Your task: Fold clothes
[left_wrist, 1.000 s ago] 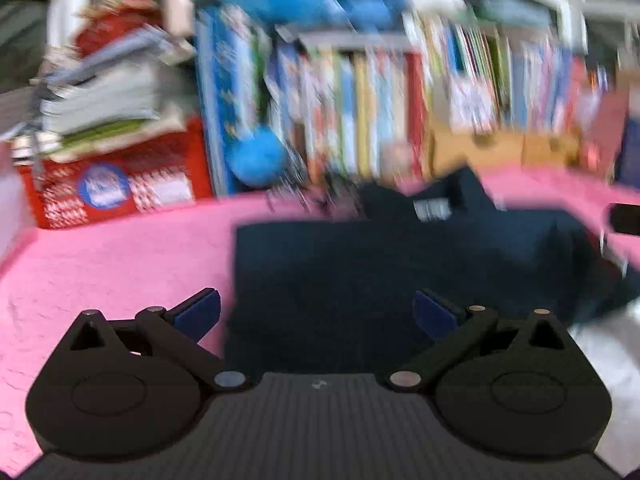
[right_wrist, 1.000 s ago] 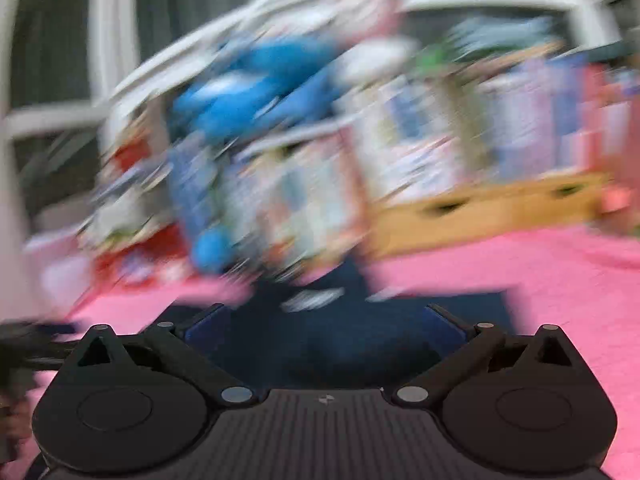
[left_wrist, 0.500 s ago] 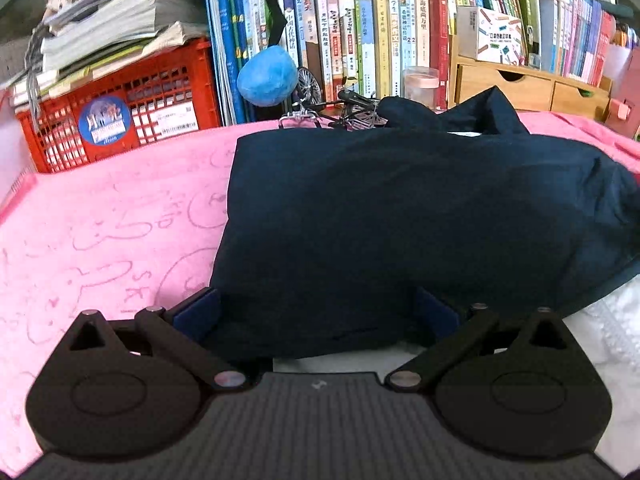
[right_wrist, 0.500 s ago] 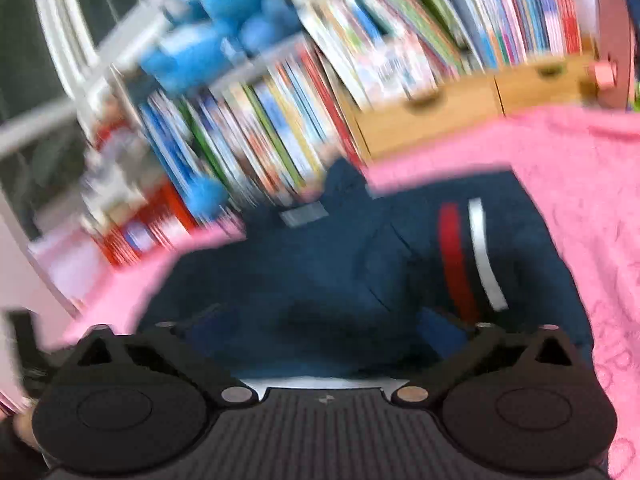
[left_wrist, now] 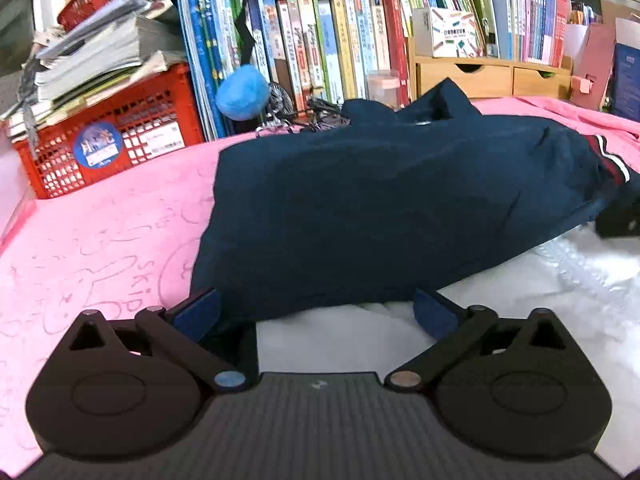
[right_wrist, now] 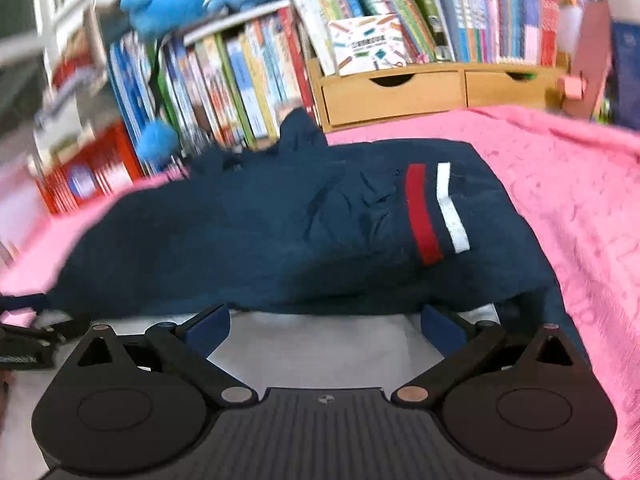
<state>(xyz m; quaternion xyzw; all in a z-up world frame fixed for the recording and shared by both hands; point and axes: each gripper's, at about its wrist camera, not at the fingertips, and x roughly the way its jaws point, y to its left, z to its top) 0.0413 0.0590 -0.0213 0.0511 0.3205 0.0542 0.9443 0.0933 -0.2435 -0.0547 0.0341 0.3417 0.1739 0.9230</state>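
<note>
So the dark blue jacket (left_wrist: pixel 400 208) is lying on the pink blanket (left_wrist: pixel 100 240) in front of the bookshelf (left_wrist: pixel 340 32), with its near edge hanging over something white (left_wrist: pixel 520 304) closest to the cameras. Can't tell if that white stuff is a lining or another piece of laundry. The red and white stripes (right_wrist: pixel 436 212) sit on top toward the right side, and a collar or hood bit sticks up at the back.

Left tongs (left_wrist: pixel 316 308) are spread wide, sitting low right at the near hem on the left corner, nothing pinched between them. Right tongs (right_wrist: pixel 326 322) are the same: wide apart, lined up on the near hem toward the striped side, holding nothing. The right view is a bit smeared, so fine detail is iffy there.

My read: this is the setup for a fold, both tools parked at the near edge, ready to grab. Next move probably needs each one to slide in so the hem sits between the fingers, close on just the blue fabric, then lift evenly and carry it toward the bookshelf side. Worth watching that the white layer doesn't get caught too.
</note>
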